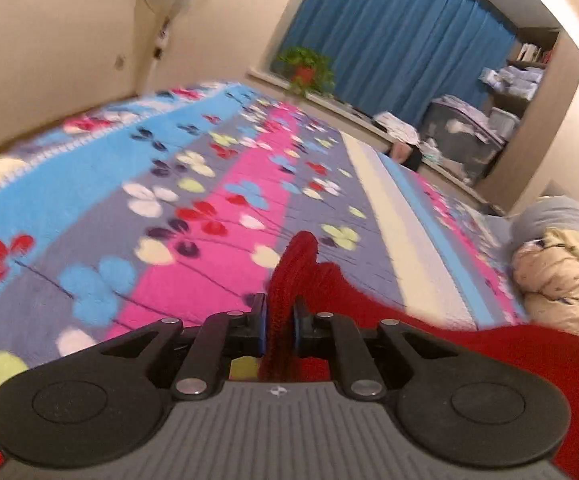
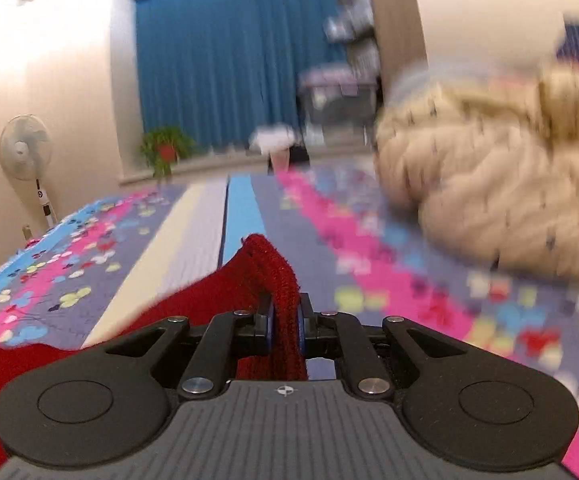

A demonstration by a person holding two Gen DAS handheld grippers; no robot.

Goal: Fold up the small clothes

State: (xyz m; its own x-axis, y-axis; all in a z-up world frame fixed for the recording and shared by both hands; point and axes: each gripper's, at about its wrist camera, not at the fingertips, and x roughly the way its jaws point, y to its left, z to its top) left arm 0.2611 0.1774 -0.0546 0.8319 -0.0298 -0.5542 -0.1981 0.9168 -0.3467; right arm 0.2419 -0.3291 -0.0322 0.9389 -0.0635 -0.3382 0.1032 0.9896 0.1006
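Observation:
A red knitted garment (image 1: pixel 469 360) hangs between my two grippers above the bed. My left gripper (image 1: pixel 280 312) is shut on one bunched edge of it, which sticks up between the fingers. The cloth runs off to the right in the left wrist view. My right gripper (image 2: pixel 286 316) is shut on another edge of the same red garment (image 2: pixel 101 320), which runs off to the left in the right wrist view. Both views are blurred by motion.
The bed has a flowered cover (image 1: pixel 129 208) in blue, pink and grey. A cream garment pile (image 2: pixel 489 184) lies at the right, also in the left wrist view (image 1: pixel 561 280). A standing fan (image 2: pixel 25 152), a potted plant (image 2: pixel 165 150) and blue curtains (image 2: pixel 233 64) stand beyond.

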